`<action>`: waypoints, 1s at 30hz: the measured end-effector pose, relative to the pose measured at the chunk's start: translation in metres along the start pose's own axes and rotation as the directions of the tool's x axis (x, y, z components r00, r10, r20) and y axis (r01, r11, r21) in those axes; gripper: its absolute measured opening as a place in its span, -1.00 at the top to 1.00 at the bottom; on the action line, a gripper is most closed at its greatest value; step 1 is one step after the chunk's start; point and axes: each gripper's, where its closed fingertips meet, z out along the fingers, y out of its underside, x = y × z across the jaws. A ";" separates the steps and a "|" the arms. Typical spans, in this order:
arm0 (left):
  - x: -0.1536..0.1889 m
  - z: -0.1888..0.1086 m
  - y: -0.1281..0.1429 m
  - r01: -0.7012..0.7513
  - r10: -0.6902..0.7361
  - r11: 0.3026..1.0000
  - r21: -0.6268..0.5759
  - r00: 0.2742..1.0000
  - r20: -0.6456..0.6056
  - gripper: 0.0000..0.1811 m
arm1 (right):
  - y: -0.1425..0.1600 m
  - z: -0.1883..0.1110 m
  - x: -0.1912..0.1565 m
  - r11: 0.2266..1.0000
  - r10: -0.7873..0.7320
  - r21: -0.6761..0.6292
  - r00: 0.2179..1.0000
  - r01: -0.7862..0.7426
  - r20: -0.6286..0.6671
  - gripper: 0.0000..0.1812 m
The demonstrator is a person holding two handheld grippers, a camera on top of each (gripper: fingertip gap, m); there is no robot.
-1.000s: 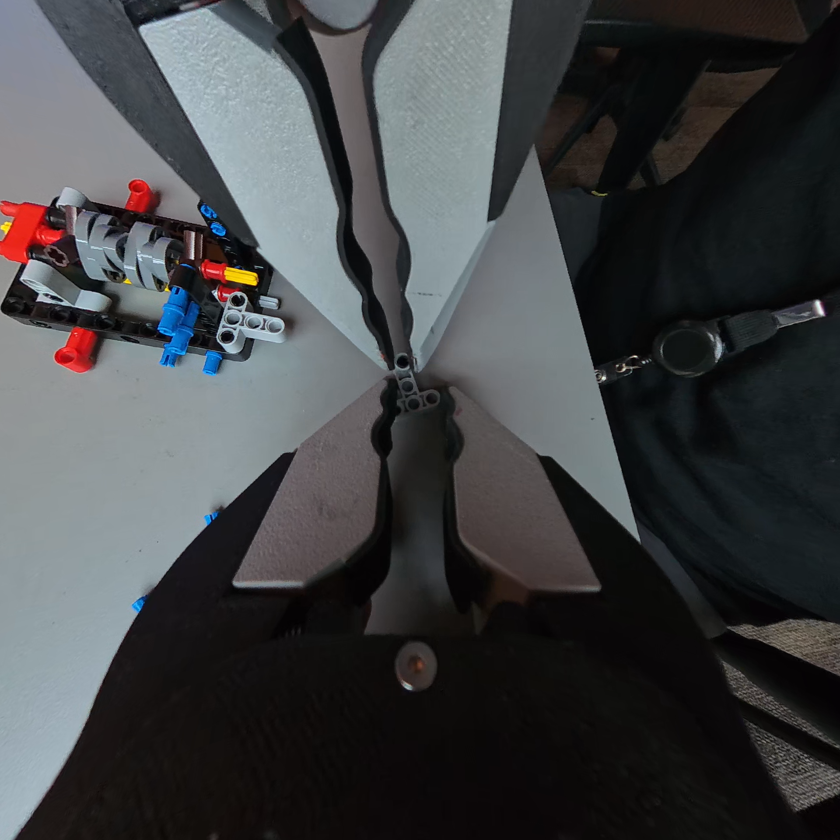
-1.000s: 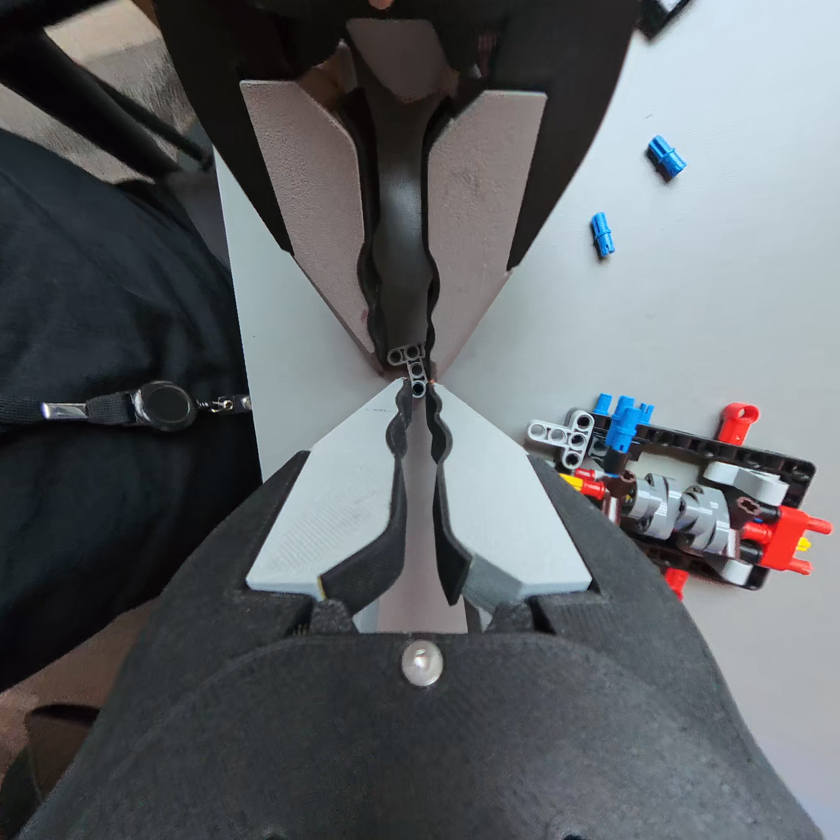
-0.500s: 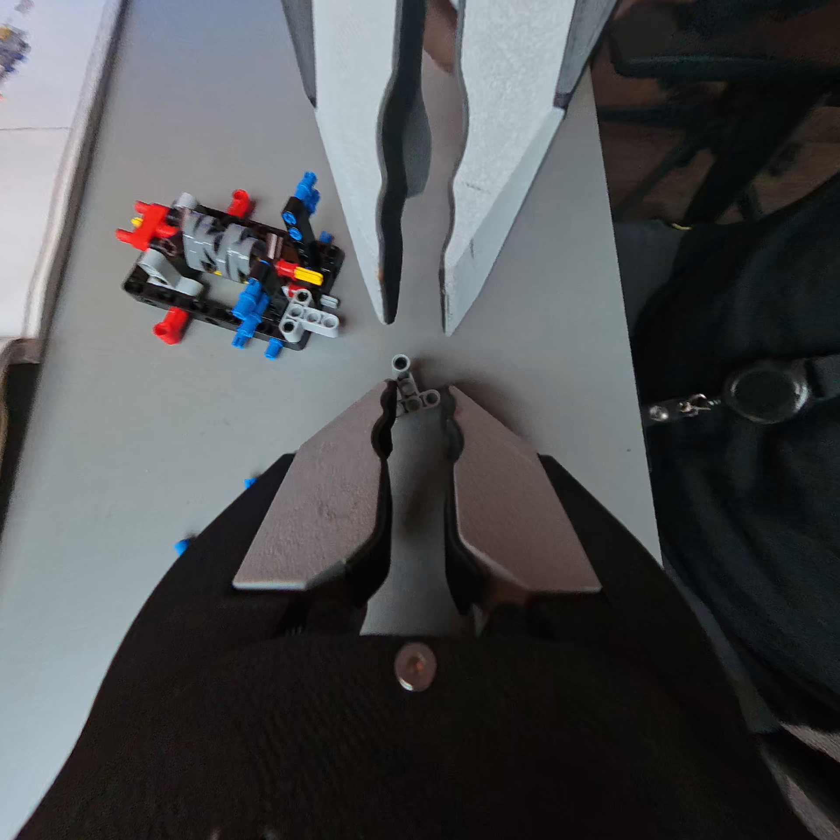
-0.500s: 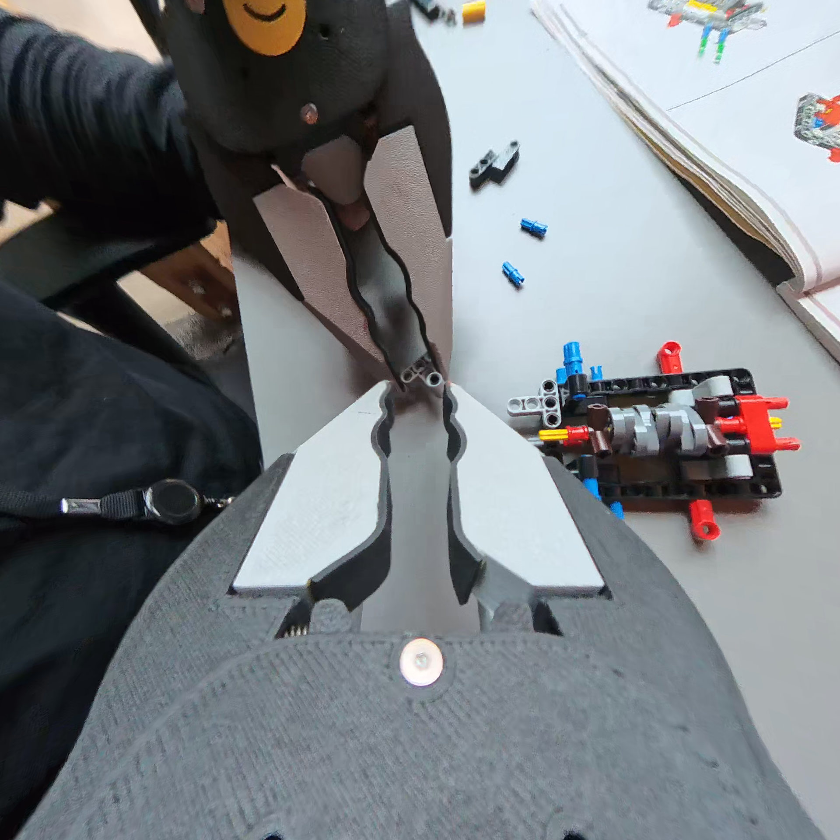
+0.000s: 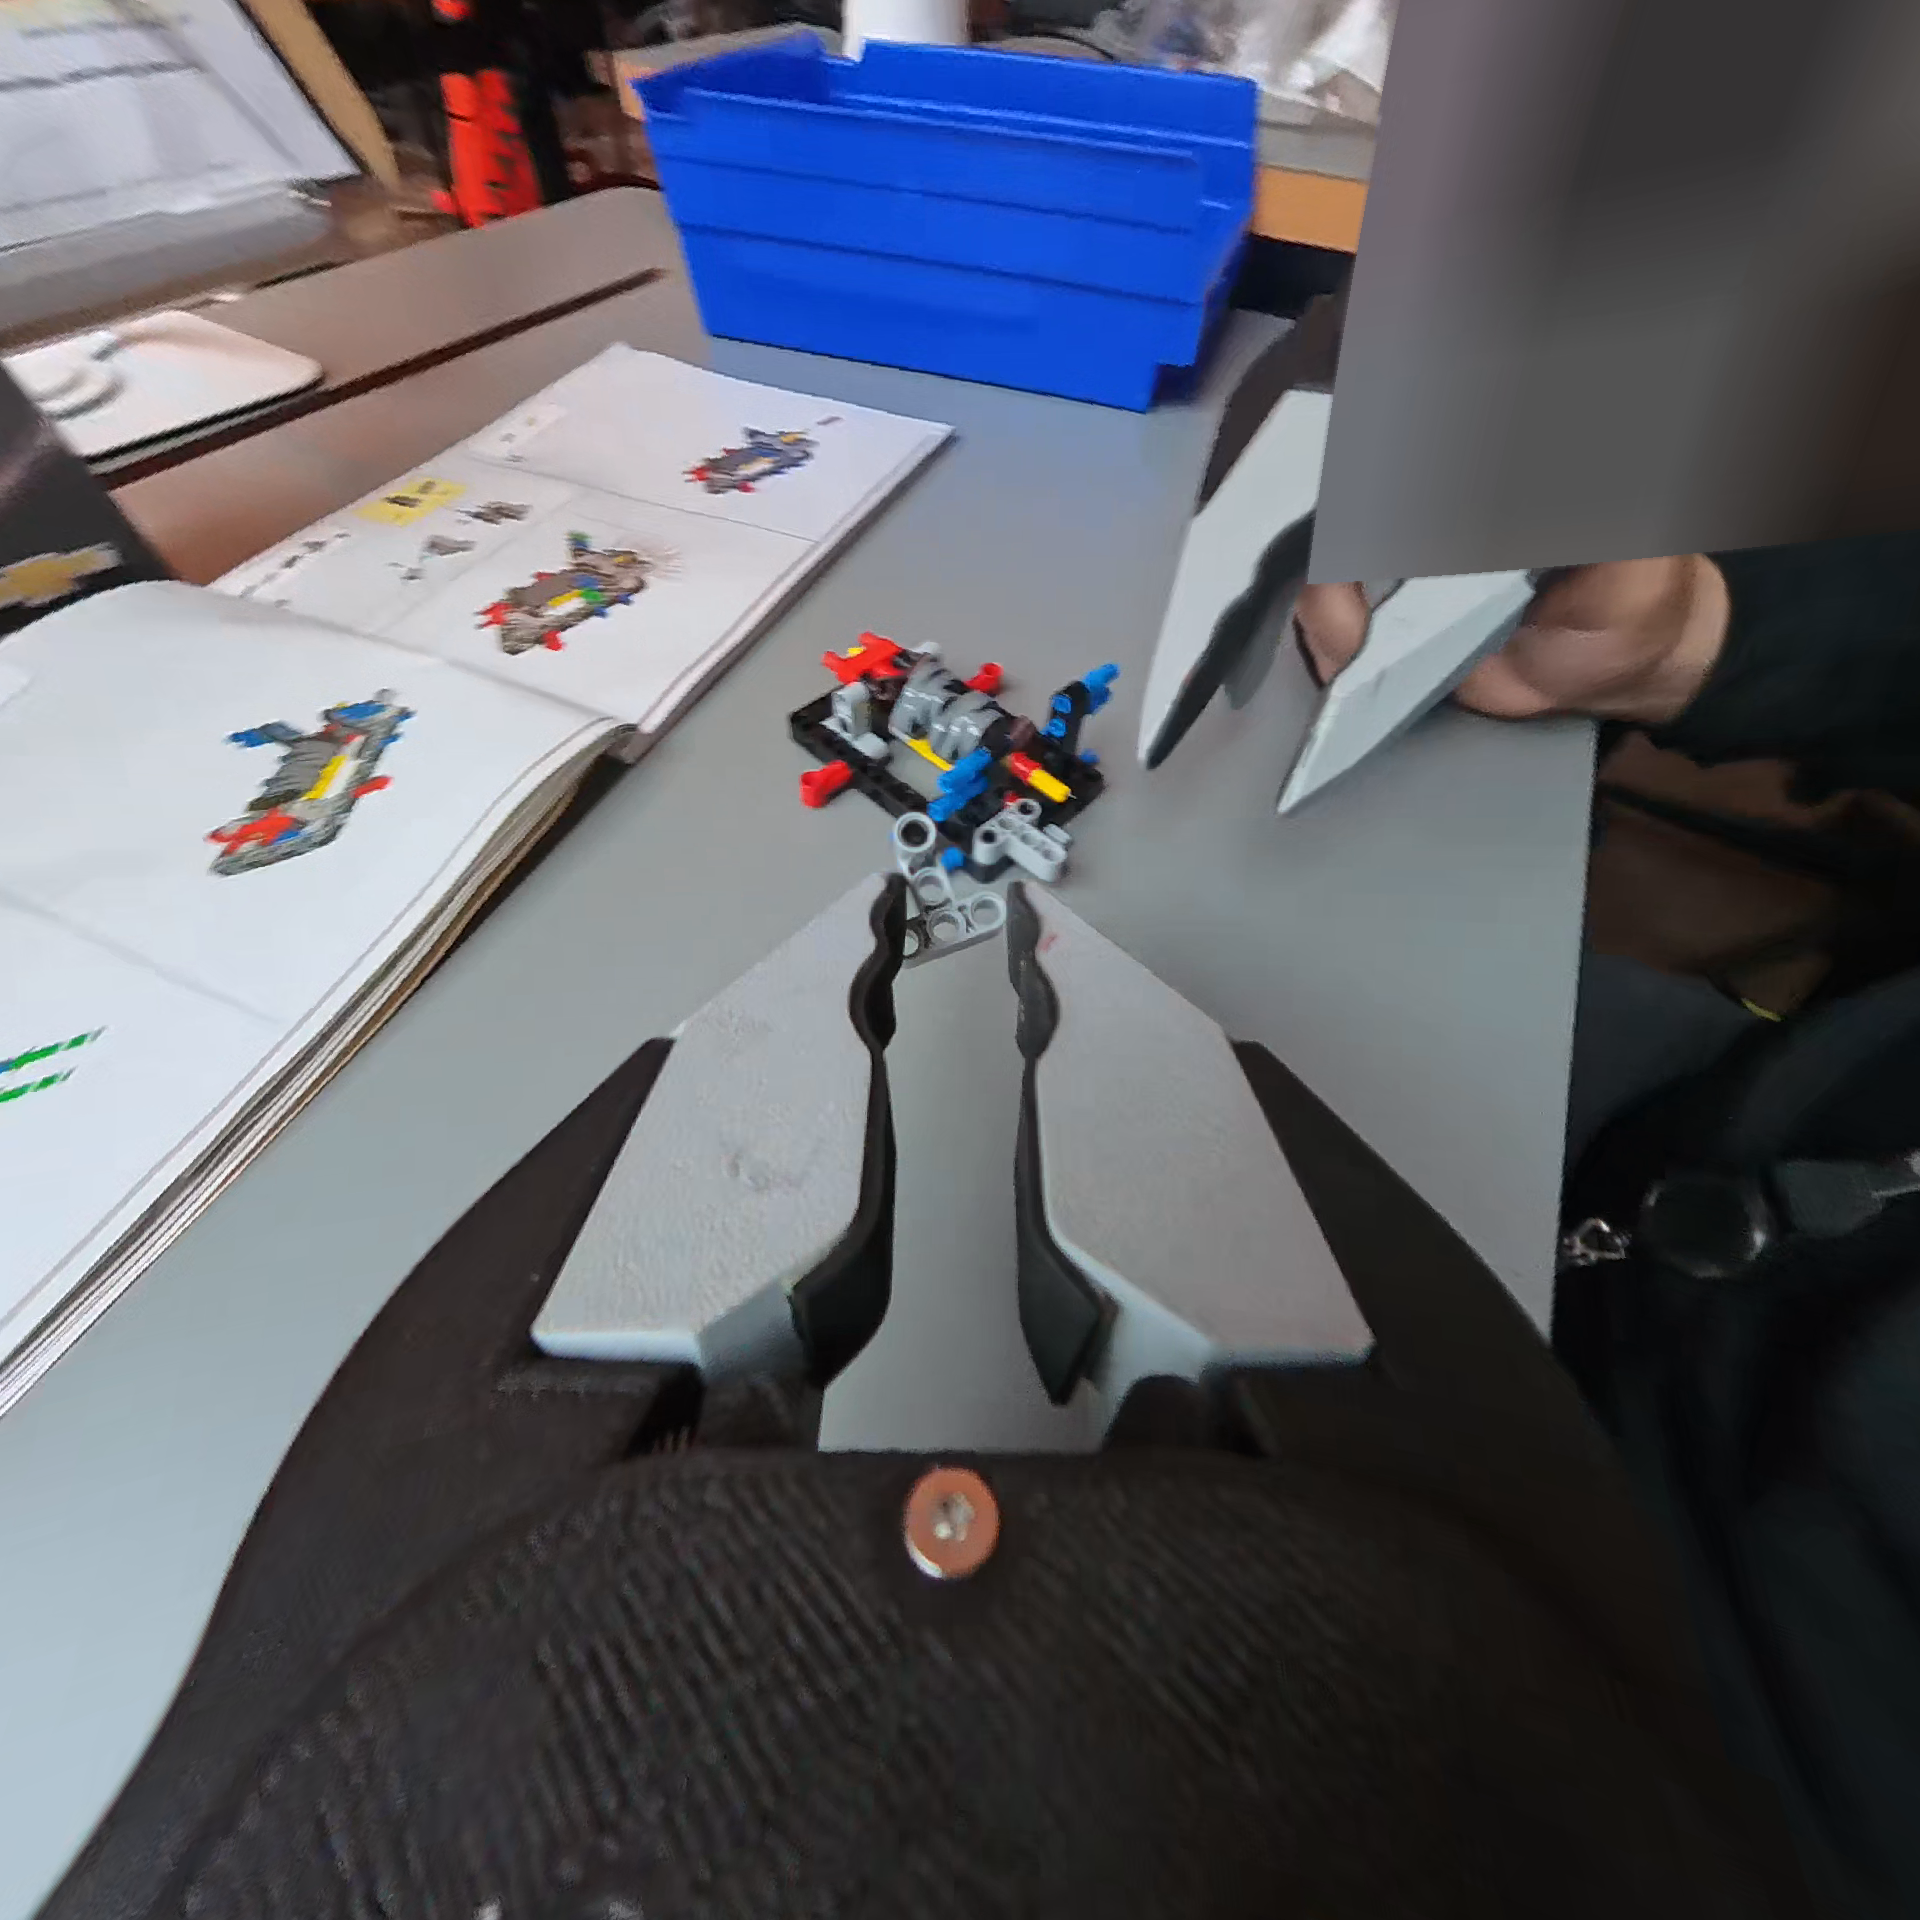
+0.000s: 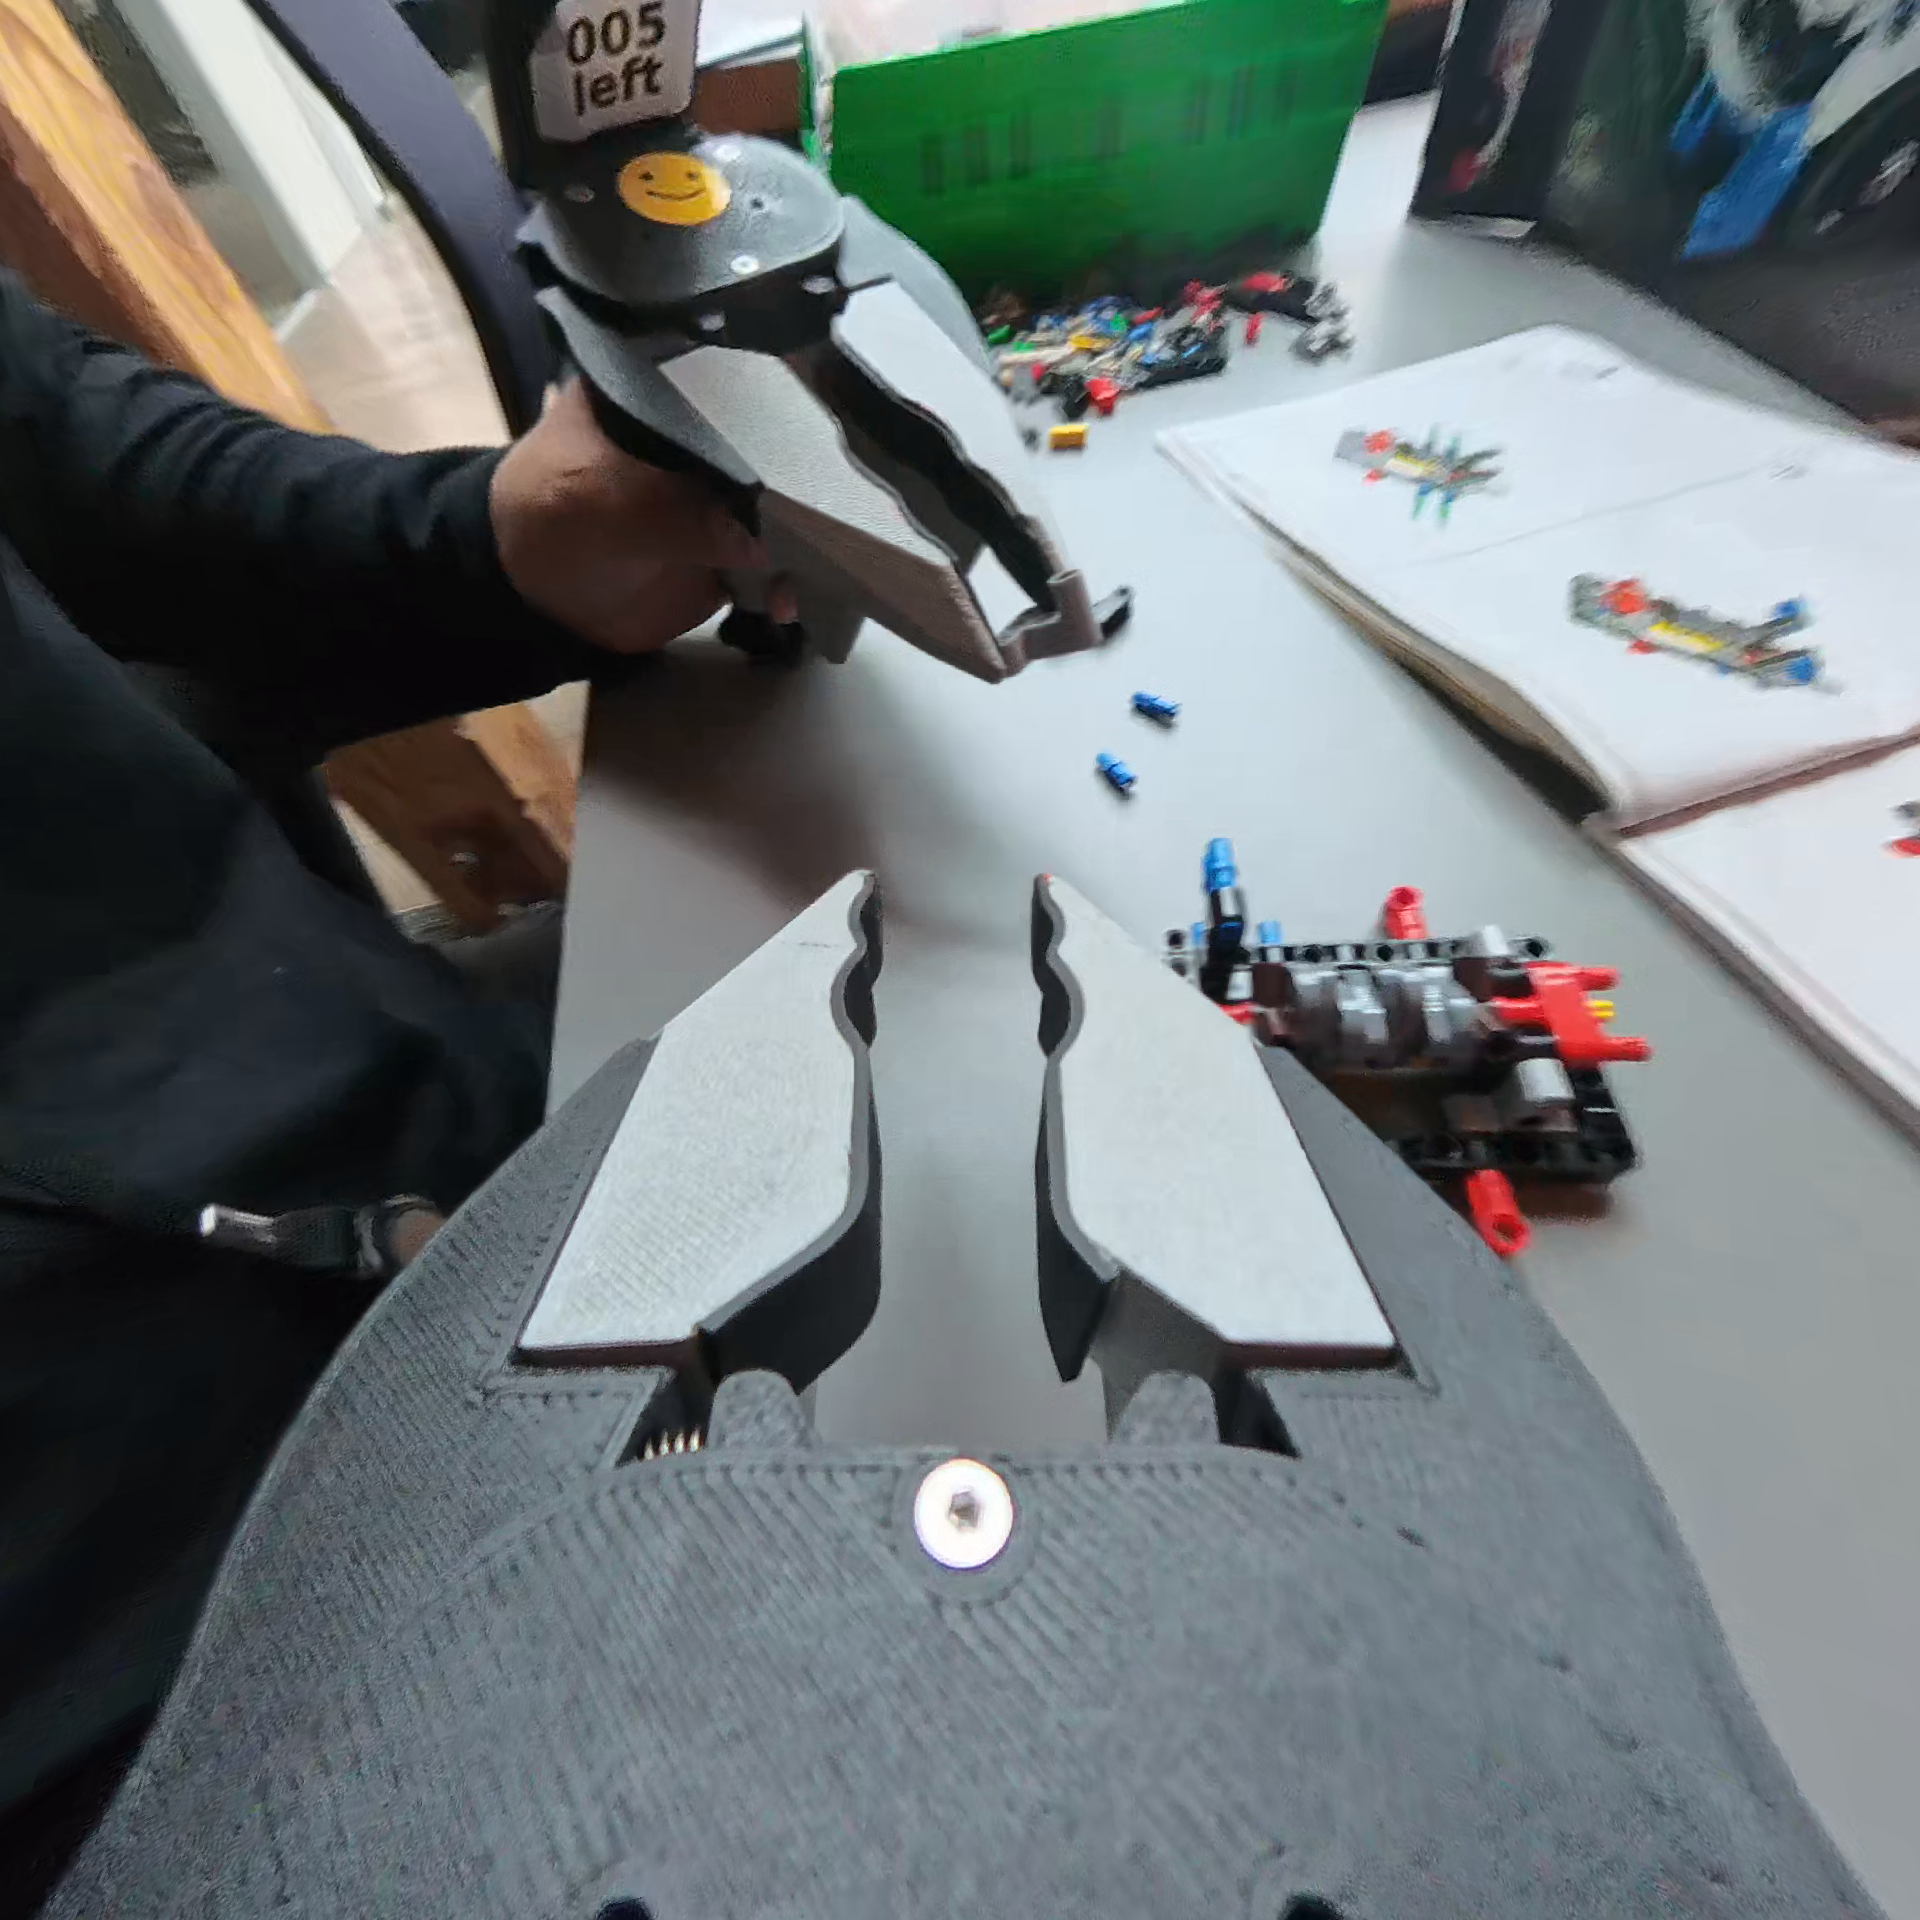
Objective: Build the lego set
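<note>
My left gripper (image 5: 945,904) is shut on a small light-grey beam piece (image 5: 935,894), which sticks out past its tips just in front of the Lego assembly (image 5: 945,748). The assembly is a black frame with grey engine parts, red connectors and blue pins, lying on the grey table (image 5: 644,935). My right gripper (image 6: 953,894) is open and empty, just left of the assembly (image 6: 1403,1029). It also shows open in the left wrist view (image 5: 1216,787). The left gripper (image 6: 1049,623) hovers above the table farther off with the grey piece (image 6: 1055,618).
An open instruction booklet (image 5: 312,727) lies left of the assembly and shows in the right wrist view (image 6: 1558,571). Two loose blue pins (image 6: 1153,707) lie on the table. A pile of loose parts (image 6: 1143,343) sits before a green box (image 6: 1081,145). A blue bin (image 5: 956,229) stands behind. Some 6 cm of space lies between my two pairs of fingers.
My right gripper let go of the grey piece, opened and drew back. My left gripper kept the piece and swung to face the assembly.
</note>
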 end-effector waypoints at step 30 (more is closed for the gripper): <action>-0.013 0.013 0.052 0.070 -0.012 0.939 -0.336 0.985 0.171 0.82 | -0.004 -0.006 0.011 0.996 0.076 0.047 0.997 -0.076 0.005 0.70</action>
